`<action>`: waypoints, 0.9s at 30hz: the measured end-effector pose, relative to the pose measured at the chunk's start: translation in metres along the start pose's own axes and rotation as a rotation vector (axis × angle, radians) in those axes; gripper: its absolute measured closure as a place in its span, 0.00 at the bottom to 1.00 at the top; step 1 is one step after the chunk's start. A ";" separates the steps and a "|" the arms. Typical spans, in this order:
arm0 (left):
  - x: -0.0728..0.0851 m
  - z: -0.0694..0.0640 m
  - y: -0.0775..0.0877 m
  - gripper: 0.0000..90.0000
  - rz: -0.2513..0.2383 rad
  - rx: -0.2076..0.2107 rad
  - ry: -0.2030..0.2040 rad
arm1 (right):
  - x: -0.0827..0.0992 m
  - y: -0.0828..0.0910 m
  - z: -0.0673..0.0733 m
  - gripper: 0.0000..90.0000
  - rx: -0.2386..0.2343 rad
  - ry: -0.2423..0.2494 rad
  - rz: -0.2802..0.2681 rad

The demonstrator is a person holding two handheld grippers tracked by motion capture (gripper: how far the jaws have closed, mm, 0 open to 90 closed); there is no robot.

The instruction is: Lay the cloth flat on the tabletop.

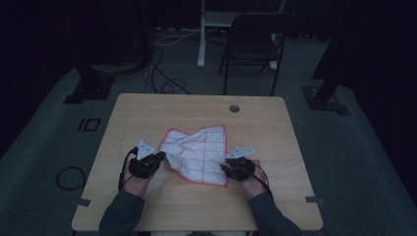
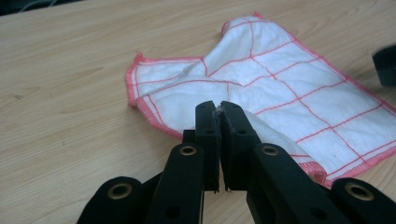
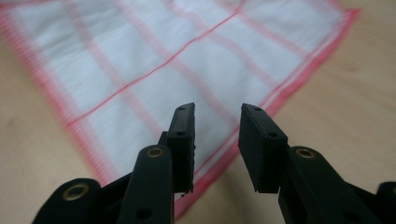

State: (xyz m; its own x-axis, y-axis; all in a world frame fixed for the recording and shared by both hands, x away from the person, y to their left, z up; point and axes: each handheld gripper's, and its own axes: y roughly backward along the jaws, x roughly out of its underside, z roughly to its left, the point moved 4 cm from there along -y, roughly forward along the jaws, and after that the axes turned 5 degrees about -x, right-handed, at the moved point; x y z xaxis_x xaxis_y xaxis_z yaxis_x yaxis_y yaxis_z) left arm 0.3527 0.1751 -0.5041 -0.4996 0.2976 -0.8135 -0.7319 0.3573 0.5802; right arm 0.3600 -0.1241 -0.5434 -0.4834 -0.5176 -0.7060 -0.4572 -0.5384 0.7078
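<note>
Resting on a pale wood-grain table, both forearms come in from six o'clock, each hand wrapped round a black gripper. A white woven cloth with red grid lines and a red stitched hem lies rumpled at the table's middle, its nine o'clock side bunched and folded. The left gripper sits at the cloth's eight o'clock corner, jaws clamped tight on a raised fold of fabric. The right gripper hangs over the hem at the cloth's four o'clock corner, jaws parted, nothing between them.
</note>
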 end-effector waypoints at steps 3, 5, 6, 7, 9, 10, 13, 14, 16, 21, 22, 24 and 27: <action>0.000 -0.001 -0.005 0.96 0.017 0.006 -0.002 | 0.006 0.000 0.007 0.75 -0.016 0.021 0.018; 0.000 -0.002 -0.009 0.96 0.025 0.008 -0.004 | 0.012 -0.001 0.012 0.76 -0.025 0.021 0.034; 0.001 -0.002 -0.010 0.96 0.031 0.007 -0.005 | 0.018 -0.002 0.014 0.77 -0.038 0.018 0.051; 0.001 -0.003 -0.012 0.96 0.035 0.008 -0.007 | 0.018 -0.002 0.014 0.77 -0.038 0.018 0.051; 0.001 -0.004 -0.016 0.96 0.044 0.010 -0.006 | 0.024 -0.005 0.015 0.79 -0.049 0.017 0.066; 0.000 -0.005 -0.017 0.96 0.047 0.008 -0.010 | 0.024 -0.005 0.015 0.80 -0.054 0.015 0.055; -0.003 -0.009 -0.023 0.96 0.053 0.014 -0.015 | 0.026 -0.003 0.014 0.93 -0.055 0.020 0.063; -0.004 -0.010 -0.026 0.96 0.055 0.019 -0.016 | 0.026 -0.002 0.014 0.96 -0.050 0.029 0.068; -0.007 -0.014 -0.032 0.96 0.064 0.027 -0.025 | 0.028 0.000 0.015 0.98 -0.043 0.044 0.073; -0.013 -0.019 -0.051 0.93 0.101 0.044 -0.029 | 0.034 0.007 0.012 0.98 -0.015 0.052 0.086; -0.014 -0.019 -0.056 0.90 0.108 0.045 -0.027 | 0.035 0.008 0.011 0.98 -0.008 0.054 0.089; -0.014 -0.020 -0.065 0.87 0.124 0.041 -0.027 | 0.037 0.010 0.009 0.98 0.001 0.049 0.088; -0.014 -0.020 -0.070 0.81 0.121 0.033 -0.018 | 0.038 0.011 0.007 0.98 0.000 0.040 0.085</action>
State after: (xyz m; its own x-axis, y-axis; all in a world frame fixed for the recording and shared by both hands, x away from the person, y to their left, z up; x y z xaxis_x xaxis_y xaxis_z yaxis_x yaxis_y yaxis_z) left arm 0.4020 0.1285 -0.5336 -0.5745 0.3559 -0.7370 -0.6511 0.3470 0.6751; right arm 0.3310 -0.1450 -0.5625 -0.4901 -0.5873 -0.6440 -0.4156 -0.4920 0.7650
